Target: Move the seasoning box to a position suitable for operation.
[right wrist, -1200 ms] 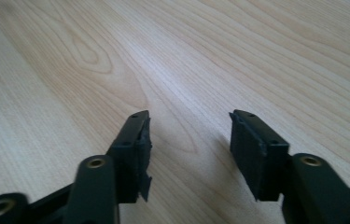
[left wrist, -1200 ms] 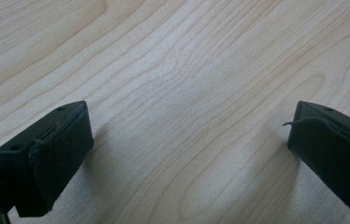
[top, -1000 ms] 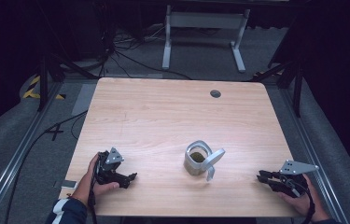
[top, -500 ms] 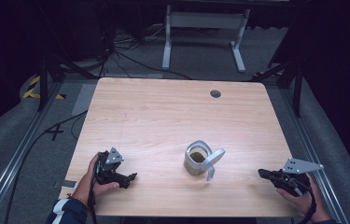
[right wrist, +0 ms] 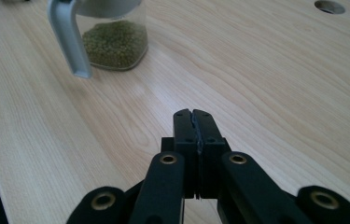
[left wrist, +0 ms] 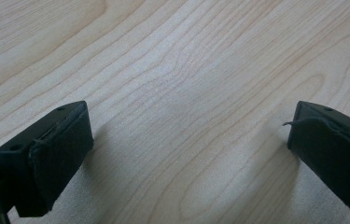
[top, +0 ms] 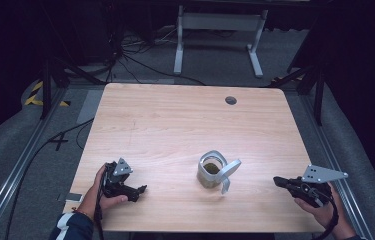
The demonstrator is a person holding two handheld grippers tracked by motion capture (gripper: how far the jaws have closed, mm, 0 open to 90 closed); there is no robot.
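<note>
A clear jar (top: 211, 171) holding green beans stands on the wooden table (top: 175, 125), right of the middle and near the front. Its grey lid (top: 227, 172) is flipped open and hangs off the right side. In the right gripper view the jar (right wrist: 112, 42) sits ahead to the left, with the lid (right wrist: 67, 37) hanging in front of it. My right gripper (right wrist: 193, 116) is shut on nothing and lies low over the wood, right of the jar (top: 280, 181). My left gripper (left wrist: 186, 140) stands open over bare wood at the front left (top: 140, 190).
A round cable hole (top: 231, 100) is set in the table's far right part. Beyond the far edge stand a white metal frame (top: 215, 30) and loose cables on the grey floor. Metal rails run along both sides of the table.
My right gripper has shifted slightly toward the table's right edge. The left gripper and the jar have stayed in place.
</note>
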